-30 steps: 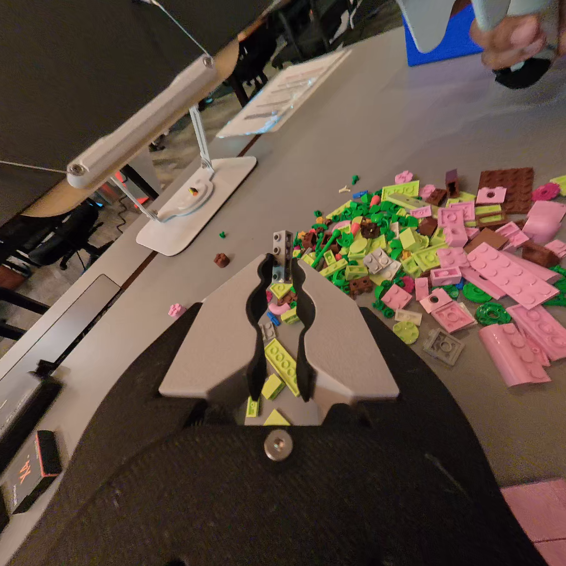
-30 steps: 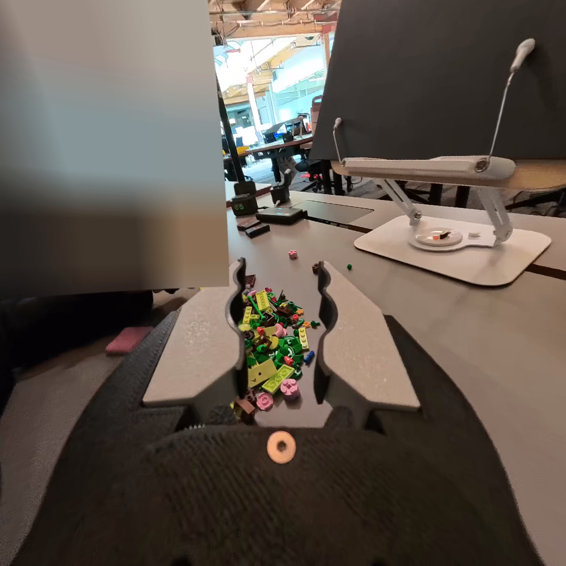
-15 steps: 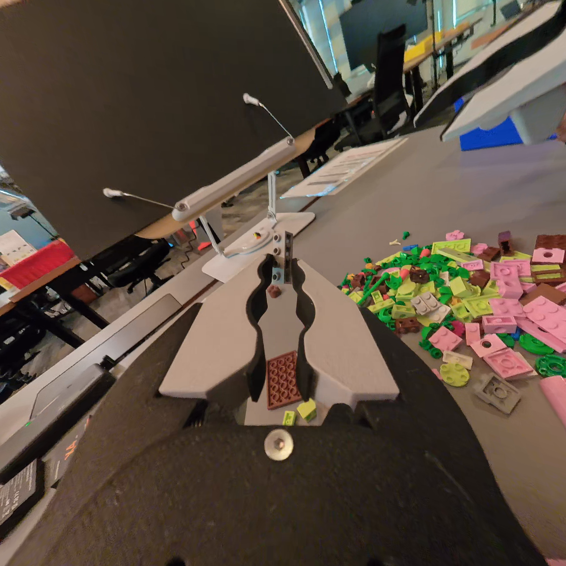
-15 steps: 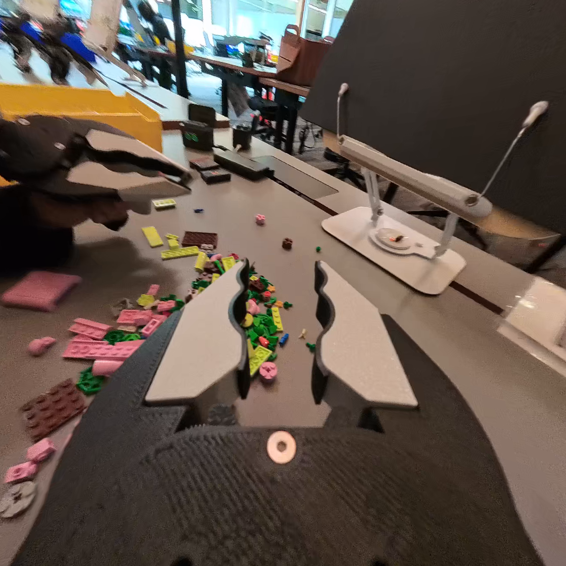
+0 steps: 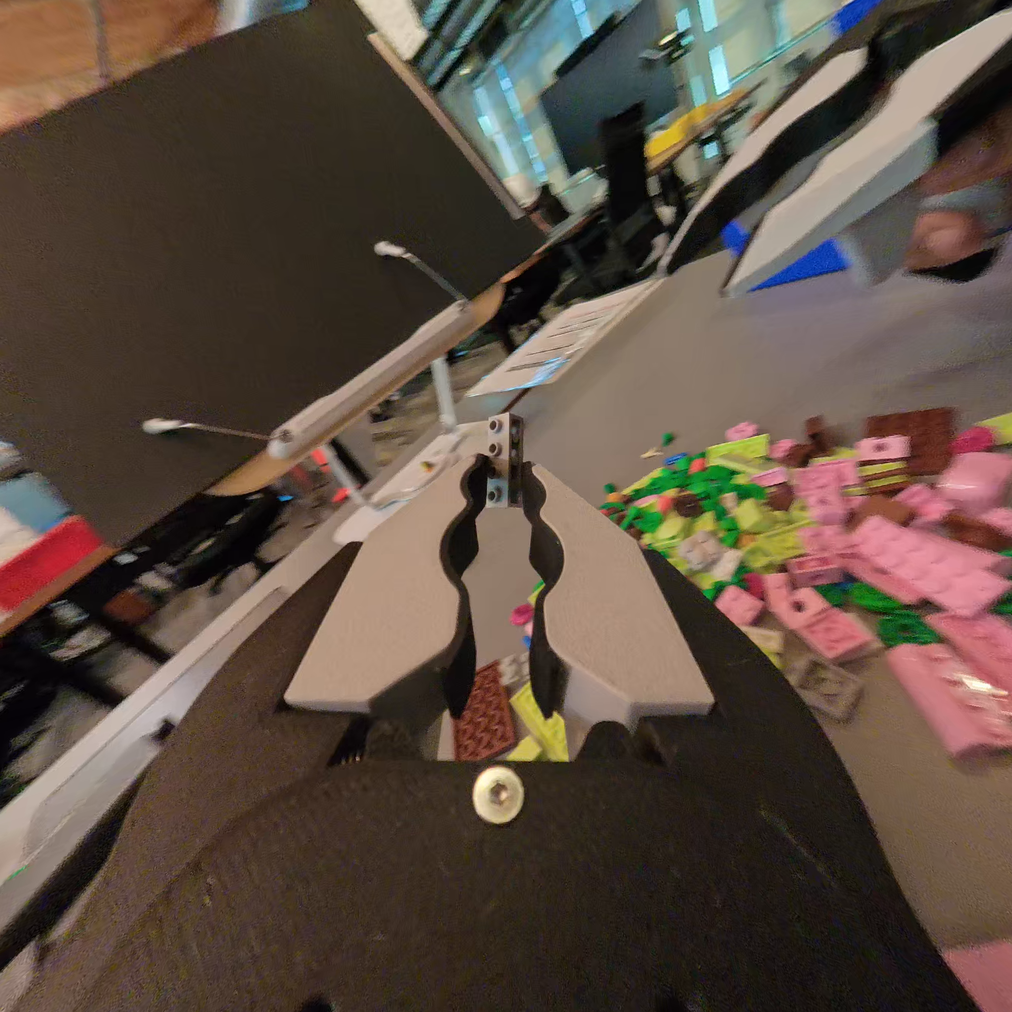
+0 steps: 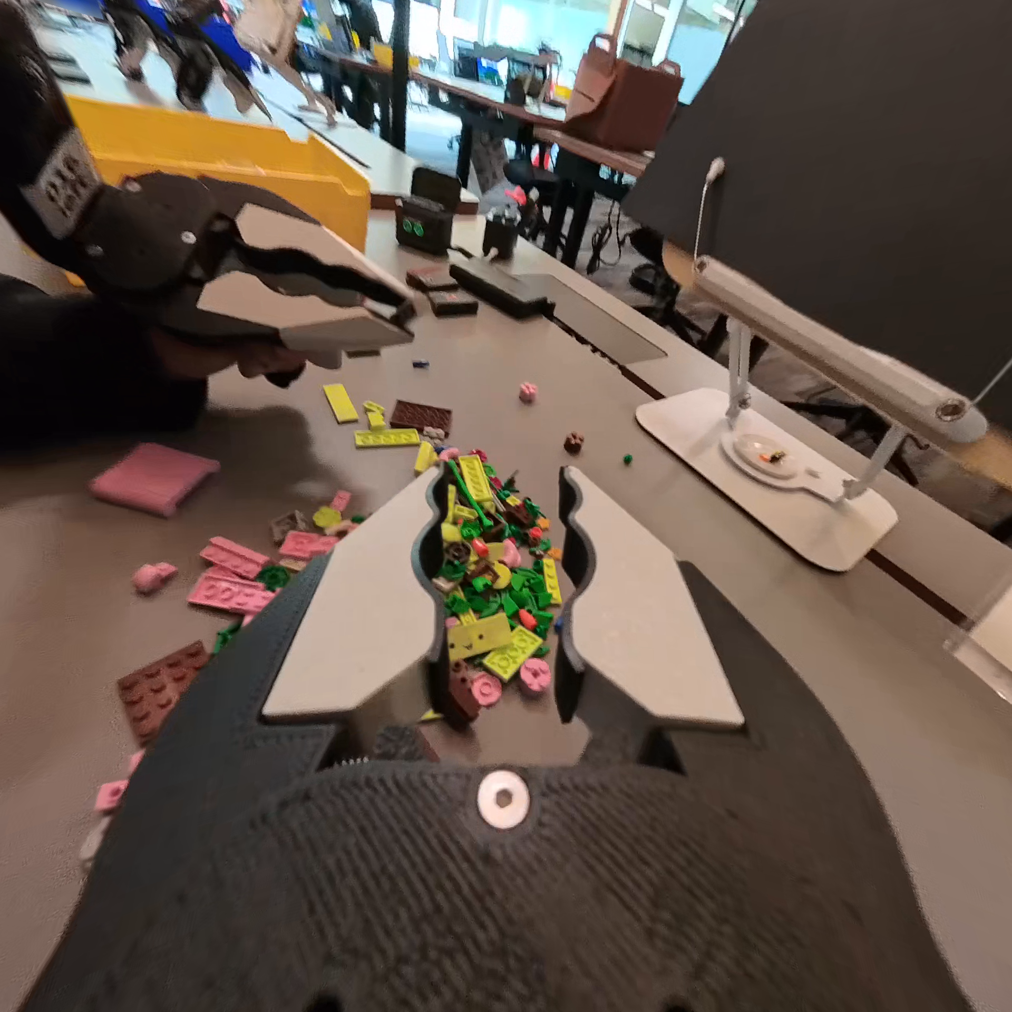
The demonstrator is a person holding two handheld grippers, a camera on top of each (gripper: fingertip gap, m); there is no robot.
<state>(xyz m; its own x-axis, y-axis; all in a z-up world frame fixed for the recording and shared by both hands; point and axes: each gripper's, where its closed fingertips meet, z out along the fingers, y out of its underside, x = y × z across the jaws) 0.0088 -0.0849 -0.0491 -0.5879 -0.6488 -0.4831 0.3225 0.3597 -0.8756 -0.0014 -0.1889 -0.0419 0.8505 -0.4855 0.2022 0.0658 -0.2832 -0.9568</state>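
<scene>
Left wrist view: the left gripper (image 5: 505, 471) pinches a small grey brick (image 5: 505, 468) at its fingertips, raised above the grey table (image 5: 766, 356), left of the brick pile (image 5: 821, 536).

Right wrist view: the right gripper (image 6: 499, 482) hangs wide apart over the pile's green and lime pieces (image 6: 493, 575); a white stand (image 6: 766, 476) sits far right.

A white stand (image 6: 777, 482) stood on the grey surface (image 6: 712, 630) beside a black board (image 5: 219, 263). A yellow bin (image 6: 219, 148) and a brown bag (image 6: 619, 104) sat farther back.
</scene>
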